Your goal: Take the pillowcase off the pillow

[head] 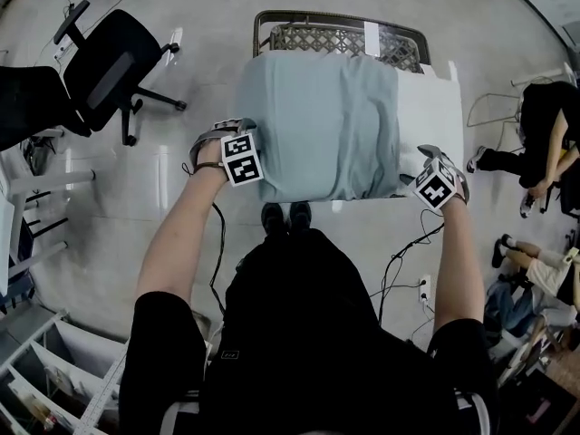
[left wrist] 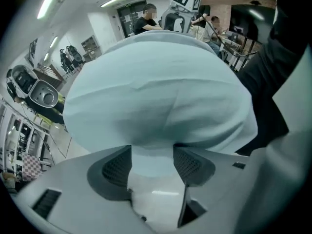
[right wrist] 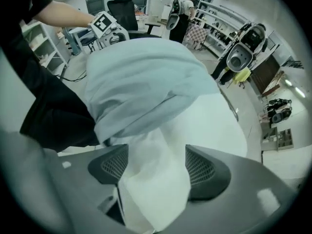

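Note:
A light blue pillowcase [head: 317, 125] covers most of a pillow, and the bare white pillow [head: 430, 107] sticks out on the right. My left gripper [head: 237, 139] is at the pillowcase's near left corner. In the left gripper view the left gripper [left wrist: 152, 162] stands open, and the blue pillowcase [left wrist: 156, 96] hangs down between its pads. My right gripper [head: 426, 159] is at the pillow's near right corner. In the right gripper view the right gripper [right wrist: 157, 167] is shut on a bunched fold of the white pillow [right wrist: 204, 126], just below the pillowcase [right wrist: 141, 82] hem.
A wire basket cart [head: 340, 34] stands right behind the pillow. A black office chair [head: 113, 62] is at the far left. People sit at the right edge [head: 544, 143]. Cables [head: 399, 270] trail over the floor, and white shelving [head: 54, 361] is at the lower left.

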`<control>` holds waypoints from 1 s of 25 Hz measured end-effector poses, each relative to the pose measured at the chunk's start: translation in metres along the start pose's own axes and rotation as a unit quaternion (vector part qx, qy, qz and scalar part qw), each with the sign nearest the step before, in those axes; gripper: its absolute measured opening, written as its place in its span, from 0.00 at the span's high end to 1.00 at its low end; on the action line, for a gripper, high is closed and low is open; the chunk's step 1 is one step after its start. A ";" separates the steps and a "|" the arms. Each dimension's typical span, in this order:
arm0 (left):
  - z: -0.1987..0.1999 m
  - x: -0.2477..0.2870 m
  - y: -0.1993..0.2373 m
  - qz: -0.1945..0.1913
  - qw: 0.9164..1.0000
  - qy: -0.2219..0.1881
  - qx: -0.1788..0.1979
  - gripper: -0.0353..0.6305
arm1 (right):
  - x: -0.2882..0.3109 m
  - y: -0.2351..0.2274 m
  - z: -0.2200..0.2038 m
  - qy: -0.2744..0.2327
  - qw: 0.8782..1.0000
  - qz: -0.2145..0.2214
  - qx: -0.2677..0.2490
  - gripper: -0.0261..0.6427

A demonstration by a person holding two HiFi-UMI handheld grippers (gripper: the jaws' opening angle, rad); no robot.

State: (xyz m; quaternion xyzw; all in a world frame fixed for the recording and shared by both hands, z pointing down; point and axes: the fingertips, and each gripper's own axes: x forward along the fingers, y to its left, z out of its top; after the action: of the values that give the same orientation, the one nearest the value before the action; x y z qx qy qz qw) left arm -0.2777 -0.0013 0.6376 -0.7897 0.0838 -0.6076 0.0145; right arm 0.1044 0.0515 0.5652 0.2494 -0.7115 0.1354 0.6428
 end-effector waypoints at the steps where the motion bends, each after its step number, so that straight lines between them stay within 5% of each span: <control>1: 0.002 0.005 0.001 -0.006 1.000 0.002 -0.001 0.55 | -0.001 0.007 -0.008 0.009 1.000 0.024 -0.003 0.40; 3: 0.005 0.015 -0.003 -0.022 1.000 0.010 0.005 0.65 | 0.003 0.024 -0.019 0.020 0.998 0.064 -0.014 0.35; 5: 0.005 0.022 -0.007 -0.027 0.999 0.019 0.006 0.93 | 0.017 0.041 -0.027 0.030 0.996 0.081 -0.036 0.30; 9: -0.007 0.020 -0.003 -0.015 0.999 0.043 -0.022 0.94 | 0.060 0.046 -0.037 0.057 0.992 0.025 -0.107 0.26; 14: -0.061 -0.018 0.011 0.032 0.994 0.108 -0.008 0.94 | 0.056 0.042 -0.031 -0.006 0.998 -0.007 -0.066 0.26; 18: -0.102 -0.056 0.035 0.078 0.983 0.165 0.020 0.94 | 0.060 0.043 -0.038 0.009 0.995 -0.016 -0.098 0.27; 20: -0.134 -0.074 0.050 0.101 0.968 0.228 0.034 0.94 | 0.061 0.042 -0.041 0.015 0.995 -0.018 -0.101 0.31; 22: -0.179 -0.097 0.059 0.107 0.958 0.266 0.000 0.94 | 0.061 0.042 -0.041 0.012 0.995 -0.019 -0.099 0.33; 25: -0.190 -0.132 0.060 0.107 0.969 0.195 -0.105 0.94 | 0.062 0.042 -0.038 0.009 0.996 -0.025 -0.090 0.33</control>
State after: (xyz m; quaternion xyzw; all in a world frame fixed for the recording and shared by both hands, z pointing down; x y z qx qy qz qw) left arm -0.5005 -0.0258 0.5530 -0.6392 0.2325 -0.7327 -0.0197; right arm 0.1113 0.0946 0.6364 0.2072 -0.7083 0.0574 0.6724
